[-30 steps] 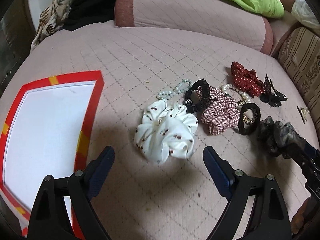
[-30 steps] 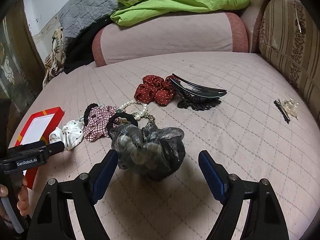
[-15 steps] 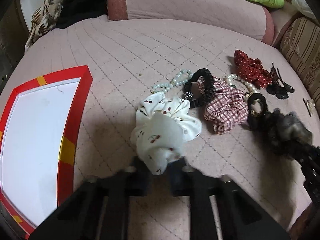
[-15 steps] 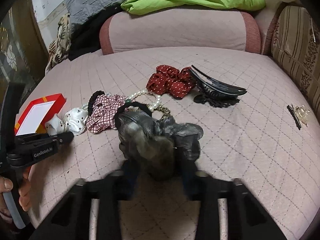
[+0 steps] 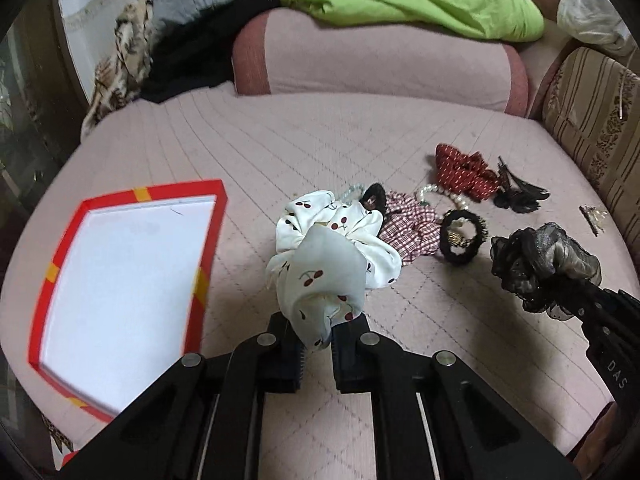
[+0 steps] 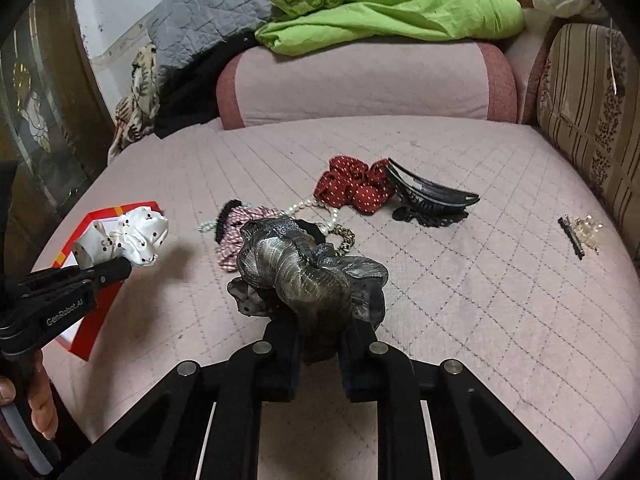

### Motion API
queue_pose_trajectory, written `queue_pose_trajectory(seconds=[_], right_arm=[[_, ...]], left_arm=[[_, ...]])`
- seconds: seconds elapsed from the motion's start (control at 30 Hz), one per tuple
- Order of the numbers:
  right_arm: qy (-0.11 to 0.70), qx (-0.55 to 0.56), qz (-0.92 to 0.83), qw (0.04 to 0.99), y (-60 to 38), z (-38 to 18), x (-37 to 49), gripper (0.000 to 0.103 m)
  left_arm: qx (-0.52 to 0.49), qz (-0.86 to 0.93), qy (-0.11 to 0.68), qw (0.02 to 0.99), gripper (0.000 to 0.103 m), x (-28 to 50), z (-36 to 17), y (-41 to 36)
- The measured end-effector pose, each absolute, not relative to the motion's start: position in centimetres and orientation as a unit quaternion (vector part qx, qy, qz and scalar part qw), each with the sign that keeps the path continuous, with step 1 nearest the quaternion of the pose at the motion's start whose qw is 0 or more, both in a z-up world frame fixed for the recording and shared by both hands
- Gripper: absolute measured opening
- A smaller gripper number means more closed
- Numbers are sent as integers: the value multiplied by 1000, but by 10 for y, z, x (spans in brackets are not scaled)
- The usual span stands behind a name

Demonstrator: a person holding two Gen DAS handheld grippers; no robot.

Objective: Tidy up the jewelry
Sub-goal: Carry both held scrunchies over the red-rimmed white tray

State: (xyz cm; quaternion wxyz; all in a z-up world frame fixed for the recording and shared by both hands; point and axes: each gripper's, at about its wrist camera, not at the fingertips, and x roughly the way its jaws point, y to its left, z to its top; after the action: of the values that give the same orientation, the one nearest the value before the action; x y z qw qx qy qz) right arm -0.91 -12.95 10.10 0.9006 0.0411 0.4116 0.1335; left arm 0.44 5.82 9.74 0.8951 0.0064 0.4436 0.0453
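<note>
Left wrist view: left gripper point(image 5: 318, 338) pinches a white cherry-print scrunchie point(image 5: 332, 260), lifted just right of the red-rimmed box point(image 5: 208, 240), whose white interior holds nothing. Right gripper point(image 6: 318, 344) clamps a grey-black scrunchie point(image 6: 308, 276) above the pink quilt point(image 6: 480, 300).

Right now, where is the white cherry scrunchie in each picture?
Left wrist: the white scrunchie is at centre, pinched in the left gripper.
Right wrist: the white scrunchie is at far left, in front of the red box.
Shared landmark: the red scrunchie further back.
</note>
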Motion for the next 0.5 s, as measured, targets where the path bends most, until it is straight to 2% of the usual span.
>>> queue_pose_trajectory(seconds=[0.5], right_arm=[[373, 6, 170, 912, -95, 153, -46, 16]], left_arm=[[10, 76, 409, 909, 10, -48, 148, 83]])
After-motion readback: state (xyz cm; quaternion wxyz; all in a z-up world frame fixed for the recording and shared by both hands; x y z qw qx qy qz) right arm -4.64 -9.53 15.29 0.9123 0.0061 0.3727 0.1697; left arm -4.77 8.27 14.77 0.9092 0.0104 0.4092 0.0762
